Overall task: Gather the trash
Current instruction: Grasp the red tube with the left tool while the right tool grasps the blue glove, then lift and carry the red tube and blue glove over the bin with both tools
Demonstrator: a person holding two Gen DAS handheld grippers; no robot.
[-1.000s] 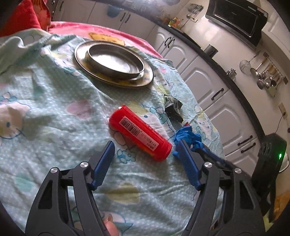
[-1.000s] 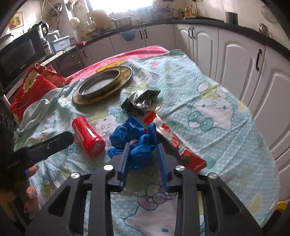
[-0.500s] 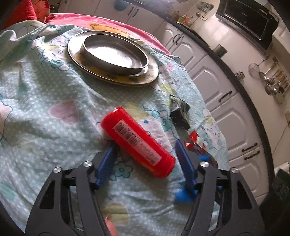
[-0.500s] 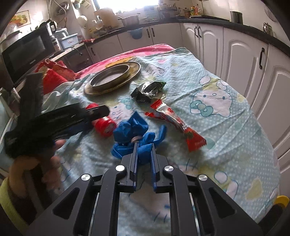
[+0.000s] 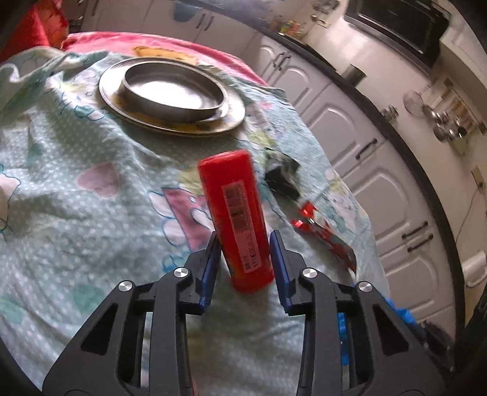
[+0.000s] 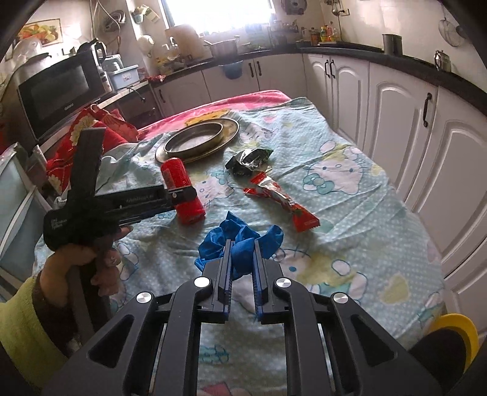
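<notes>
Between the closing left hand-held gripper (image 5: pixel 243 240) pads sits the apparently gripped red can (image 5: pixel 237 219).

Daylight is pouring through a window (image 6: pixel 213 12) far ahead of the right gripper, washing over white cabinets (image 6: pixel 404 121) running along its right under a dark countertop (image 6: pixel 380 51). A microwave (image 6: pixel 57 91) is sitting off to its left. Ladles (image 5: pixel 450 118) are hanging right of the left gripper.

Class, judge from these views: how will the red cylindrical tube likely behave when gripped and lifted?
The red tube looks stiff, keeping its shape between the closing left gripper. Its round, smooth wall may slip or pivot. Released on the bedsheet, it would probably roll.
</notes>
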